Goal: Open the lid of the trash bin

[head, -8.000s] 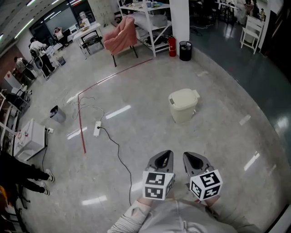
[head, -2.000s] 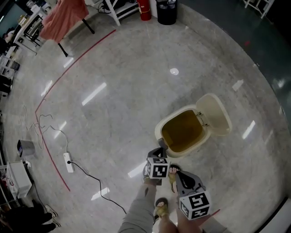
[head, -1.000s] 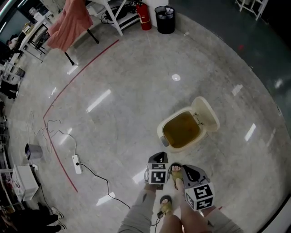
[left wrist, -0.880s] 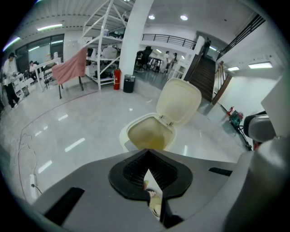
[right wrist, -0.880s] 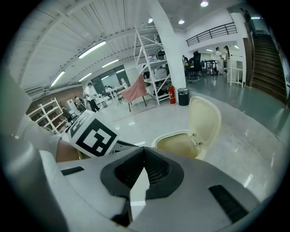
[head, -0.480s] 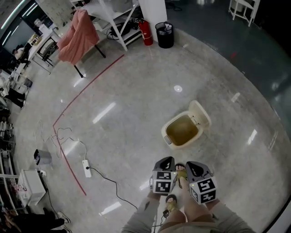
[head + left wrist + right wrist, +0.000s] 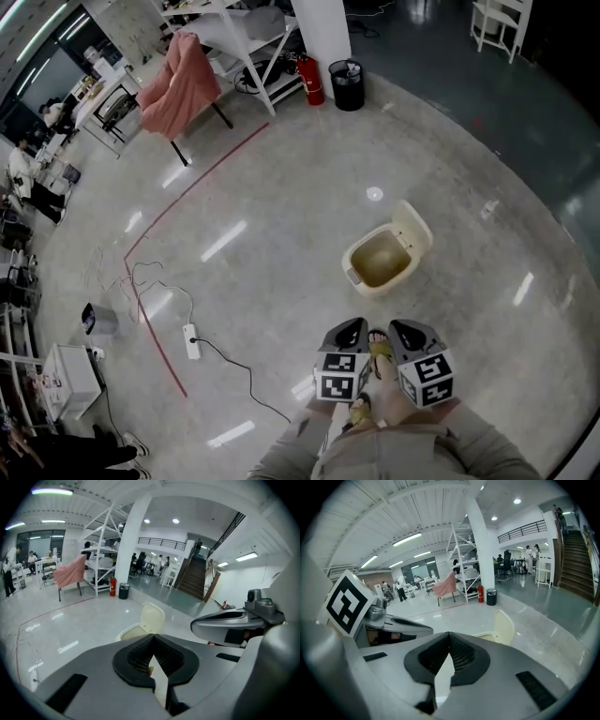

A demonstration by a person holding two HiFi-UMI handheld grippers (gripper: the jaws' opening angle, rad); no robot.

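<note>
1. Head view. The cream trash bin (image 7: 380,262) stands on the polished floor, ahead of the person and well apart from both grippers. Its lid (image 7: 410,228) is already up, tilted back from the hinge on the far right side, and the inside is bare. The left gripper (image 7: 352,325) and right gripper (image 7: 403,326) are held low and close together near the body, with a sandalled foot (image 7: 378,345) between them. A power strip (image 7: 192,339) and its black cable lie well left of the bin.

2. Left gripper view. The left gripper (image 7: 153,641) has its pads meeting at the tips with nothing between them. The bin (image 7: 132,632) and raised lid (image 7: 152,619) sit beyond the jaws, untouched. The right gripper (image 7: 229,623) is alongside.

3. Right gripper view. The right gripper (image 7: 449,637) is likewise closed on nothing. The lid (image 7: 504,626) is upright beyond it.

4. Risks, as I judge them. The lid looks to stand only on its own balance, with nothing holding it. A nudge to the bin from a foot or a gripper could drop it shut. A step back and left risks snagging the cable.
</note>
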